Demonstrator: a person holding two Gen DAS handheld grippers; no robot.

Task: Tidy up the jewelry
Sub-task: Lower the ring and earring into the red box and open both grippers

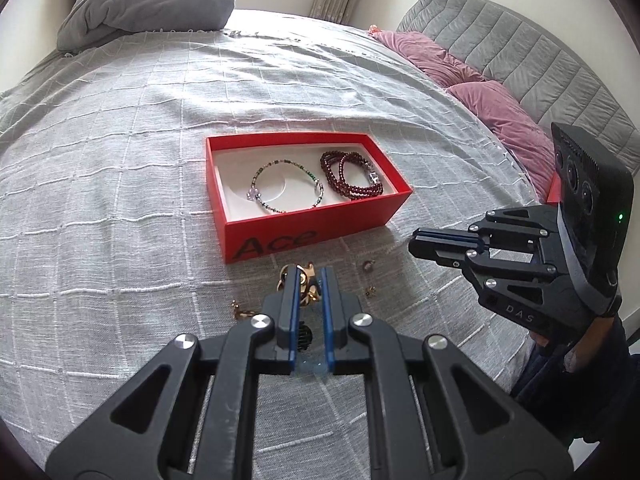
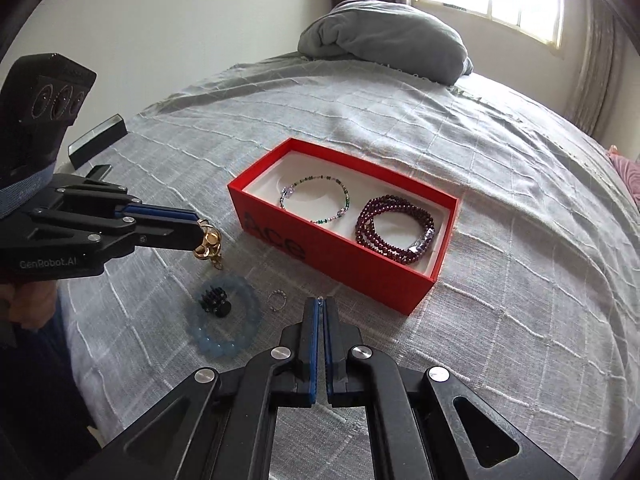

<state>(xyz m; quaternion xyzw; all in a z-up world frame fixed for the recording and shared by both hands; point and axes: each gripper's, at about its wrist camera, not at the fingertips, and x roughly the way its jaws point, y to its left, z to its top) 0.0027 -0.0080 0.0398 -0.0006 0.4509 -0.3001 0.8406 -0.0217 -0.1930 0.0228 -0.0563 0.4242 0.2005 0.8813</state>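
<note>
A red box lies on the grey bedspread and holds a green beaded bracelet and a dark red bead bracelet. My left gripper is shut on a gold chain bracelet and holds it just above the bed in front of the box. My right gripper is shut and empty, to the right of the box front. A pale blue bead bracelet lies on the bed around a black hair clip.
A small ring, small earrings and a gold piece lie loose on the bedspread. A black case lies at the bed's left edge. Grey pillow at the far side, pink cushions on the right.
</note>
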